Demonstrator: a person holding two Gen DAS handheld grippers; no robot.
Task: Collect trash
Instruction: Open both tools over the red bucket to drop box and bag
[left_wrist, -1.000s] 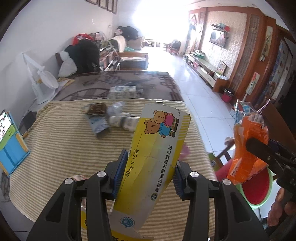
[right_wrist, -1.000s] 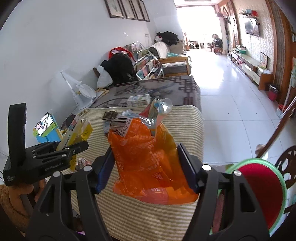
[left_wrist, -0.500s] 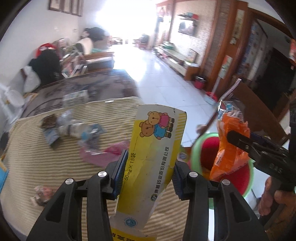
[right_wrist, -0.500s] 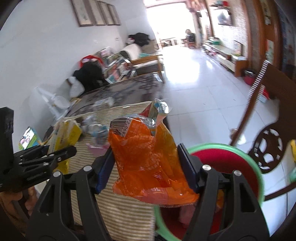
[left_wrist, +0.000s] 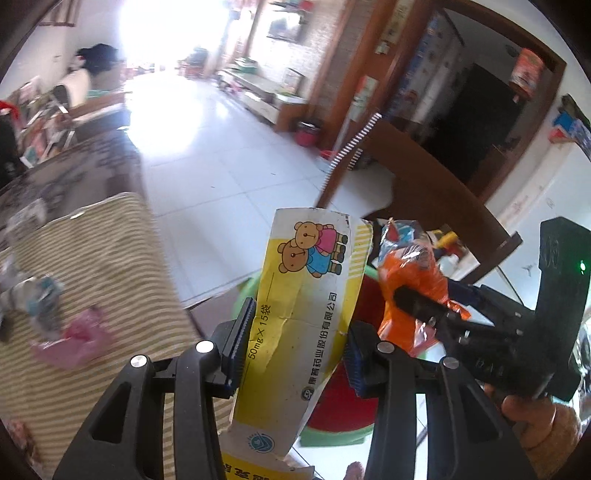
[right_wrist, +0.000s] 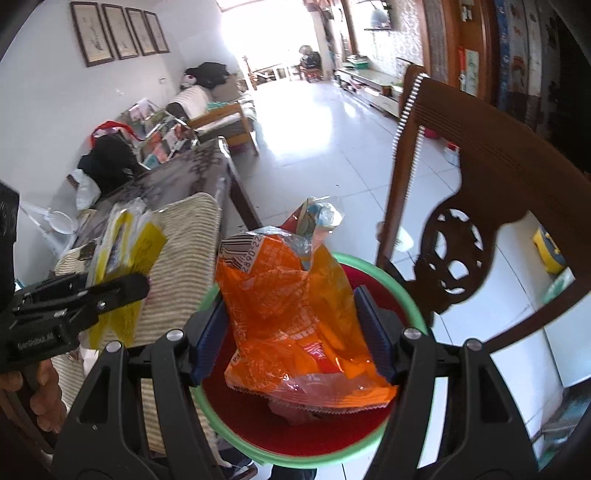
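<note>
My left gripper (left_wrist: 295, 343) is shut on a yellow and white medicine box (left_wrist: 299, 314) with cartoon bears, held at the table's edge beside the bin. My right gripper (right_wrist: 291, 339) is shut on an orange snack wrapper (right_wrist: 295, 317) and holds it right above the red bin with a green rim (right_wrist: 399, 291). The wrapper also shows in the left wrist view (left_wrist: 410, 284), as does the bin (left_wrist: 332, 410). The left gripper and its box show at the left of the right wrist view (right_wrist: 125, 251).
A striped cloth covers the table (left_wrist: 92, 258), with a pink wrapper (left_wrist: 74, 339) and crumpled clear trash (left_wrist: 33, 299) on it. A dark wooden chair (right_wrist: 480, 206) stands just behind the bin. White tiled floor (left_wrist: 207, 147) stretches beyond.
Both grippers have swung right, away from the table toward the bin. The orange wrapper now hangs over the bin's opening, and the medicine box has come close beside it.
</note>
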